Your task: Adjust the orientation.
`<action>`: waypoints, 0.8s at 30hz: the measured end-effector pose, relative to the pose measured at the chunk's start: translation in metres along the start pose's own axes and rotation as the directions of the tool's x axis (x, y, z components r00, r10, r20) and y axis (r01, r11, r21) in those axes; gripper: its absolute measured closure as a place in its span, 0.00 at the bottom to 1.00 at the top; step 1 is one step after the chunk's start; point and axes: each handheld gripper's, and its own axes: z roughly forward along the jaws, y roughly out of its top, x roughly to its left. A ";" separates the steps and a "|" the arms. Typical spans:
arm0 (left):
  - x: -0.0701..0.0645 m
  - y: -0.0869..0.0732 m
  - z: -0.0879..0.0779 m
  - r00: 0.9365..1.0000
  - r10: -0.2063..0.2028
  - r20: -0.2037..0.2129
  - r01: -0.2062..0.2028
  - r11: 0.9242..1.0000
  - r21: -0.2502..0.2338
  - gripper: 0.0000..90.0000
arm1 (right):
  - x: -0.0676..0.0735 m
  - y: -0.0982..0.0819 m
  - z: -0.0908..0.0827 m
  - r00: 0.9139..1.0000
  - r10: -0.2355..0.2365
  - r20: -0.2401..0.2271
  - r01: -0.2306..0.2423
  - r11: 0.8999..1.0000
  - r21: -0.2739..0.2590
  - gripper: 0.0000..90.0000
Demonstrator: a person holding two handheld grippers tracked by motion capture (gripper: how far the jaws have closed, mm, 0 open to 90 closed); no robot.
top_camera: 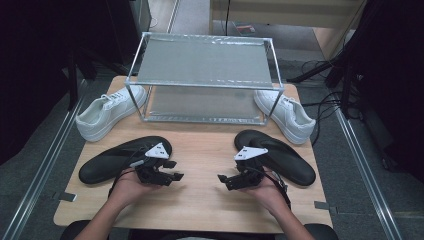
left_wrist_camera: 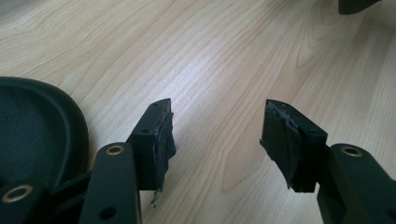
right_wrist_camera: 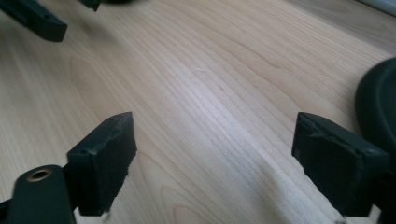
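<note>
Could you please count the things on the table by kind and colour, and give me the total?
White sneakers: 2, one at the left and one at the right
Black slippers: 2, one at the left and one at the right
Metal shelf rack: 1
Total: 5

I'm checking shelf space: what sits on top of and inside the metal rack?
The rack's top shelf and its lower shelf both look bare. Its far back corners lie under the top shelf. White sneakers sit outside, beside each end.
</note>
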 end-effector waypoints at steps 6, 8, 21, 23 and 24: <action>0.003 -0.004 -0.002 0.999 0.039 0.024 -0.040 0.999 0.037 0.47 | 0.003 0.001 -0.003 0.998 -0.049 -0.039 0.048 0.999 -0.024 0.33; 0.007 -0.004 -0.004 0.999 0.025 0.042 -0.026 0.999 0.034 0.48 | 0.002 0.002 -0.006 0.998 -0.037 -0.056 0.035 0.999 -0.037 0.35; 0.011 -0.001 -0.014 0.997 -0.001 0.080 0.000 1.000 0.011 0.32 | -0.003 -0.003 -0.016 0.991 -0.124 -0.048 0.118 0.987 -0.109 0.57; 0.009 -0.002 -0.014 0.995 0.026 0.099 -0.028 0.999 0.016 0.31 | -0.004 -0.002 -0.015 0.993 -0.107 -0.049 0.103 0.991 -0.084 0.56; 0.009 -0.002 -0.014 0.995 0.026 0.099 -0.028 0.999 0.016 0.31 | -0.006 -0.002 -0.015 0.995 -0.086 -0.058 0.081 0.994 -0.073 0.54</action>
